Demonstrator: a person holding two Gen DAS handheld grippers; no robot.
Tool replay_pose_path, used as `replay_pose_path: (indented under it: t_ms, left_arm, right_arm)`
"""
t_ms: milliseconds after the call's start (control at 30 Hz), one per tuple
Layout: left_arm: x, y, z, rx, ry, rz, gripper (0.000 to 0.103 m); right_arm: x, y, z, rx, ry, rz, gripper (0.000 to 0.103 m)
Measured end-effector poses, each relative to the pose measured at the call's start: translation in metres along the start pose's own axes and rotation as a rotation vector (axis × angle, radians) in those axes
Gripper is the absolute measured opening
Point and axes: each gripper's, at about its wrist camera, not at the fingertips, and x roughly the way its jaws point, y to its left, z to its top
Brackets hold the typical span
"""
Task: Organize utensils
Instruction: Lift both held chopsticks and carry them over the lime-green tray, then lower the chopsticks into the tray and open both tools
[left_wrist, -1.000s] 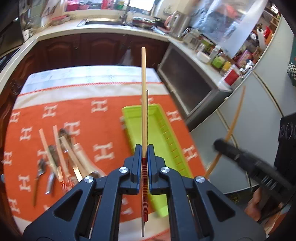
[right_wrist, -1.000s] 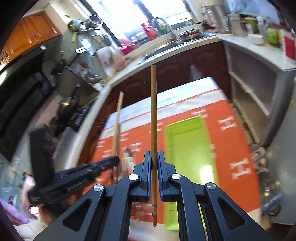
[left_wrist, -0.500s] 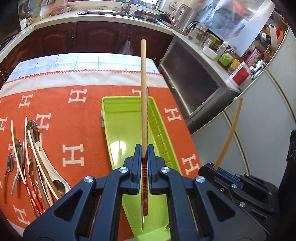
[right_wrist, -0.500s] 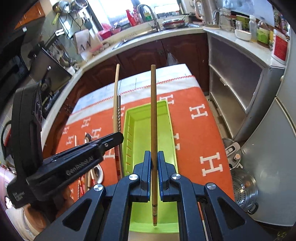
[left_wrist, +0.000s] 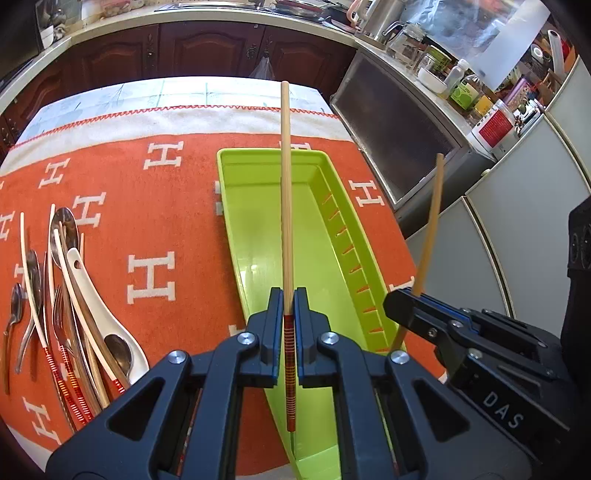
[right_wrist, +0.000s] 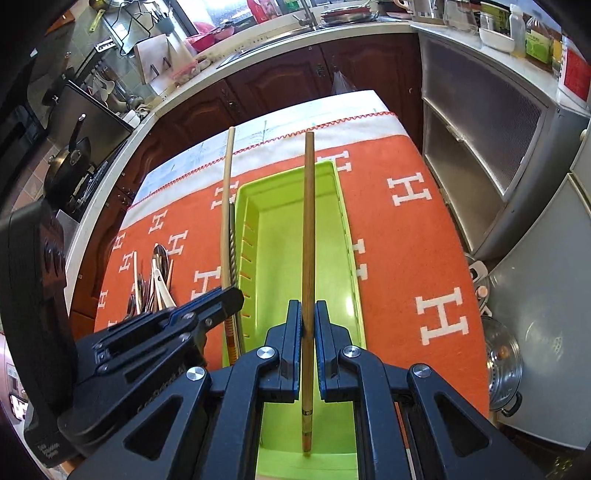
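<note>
**Inspector A:** Grippers first, nearest the lens. The left gripper (left_wrist: 289, 295) is clenched on a pale chopstick with a red-banded end (left_wrist: 285, 192). The right gripper (right_wrist: 307, 314) is clenched on a darker wooden chopstick (right_wrist: 308, 236). Both sticks point away along the fingers, over the tray.

**Inspector B:** Position of each stick relative to the tray?

**Inspector A:** In the right wrist view the darker stick hangs over the middle of the lime-green tray (right_wrist: 354, 280). The banded stick also runs over the tray in its own view, though the right wrist view puts it nearer the tray's left, slotted wall. I cannot tell whether either touches the floor of the tray.

**Inspector B:** Progress?

**Inspector A:** Early, in my judgement. The tray interior shows nothing lying in it. To the left, well apart from the tray, a heap of spoons, forks and more chopsticks (left_wrist: 70, 302) lies on the orange towel (left_wrist: 155, 206), unsorted.

**Inspector B:** Clearances?

**Inspector A:** The two grippers sit close side by side, so contact between them is the main risk. The tray is narrow, and its raised rim must be cleared. Open towel lies between tray and heap. Far off, dark cabinets (right_wrist: 280, 77) stand beyond the table edge; on the right, a grey cabinet (left_wrist: 402, 136) stands past the edge there.
</note>
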Motion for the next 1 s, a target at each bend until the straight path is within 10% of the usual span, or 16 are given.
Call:
replay_pose_path:
  t_ms: [267, 500, 800, 1000]
  left_arm:
    - [-0.003, 0.000, -0.009, 0.010, 0.038, -0.009, 0.004]
    - [-0.008, 0.006, -0.013, 0.024, 0.076, 0.029, 0.005]
    - [-0.029, 0.018, -0.017, 0.029, 0.059, 0.096, 0.039]
    - [-0.046, 0.036, -0.017, 0.011, 0.025, 0.121, 0.040]
  right_arm:
    - [0.026, 0.007, 0.009, 0.011, 0.036, 0.022, 0.010]
    - [0.037, 0.019, 0.013, 0.013, 0.017, 0.000, 0.042]
    - [0.034, 0.022, 0.006, -0.009, 0.002, -0.037, 0.042]
    - [0.035, 0.025, -0.007, -0.015, 0.011, -0.030, 0.042]
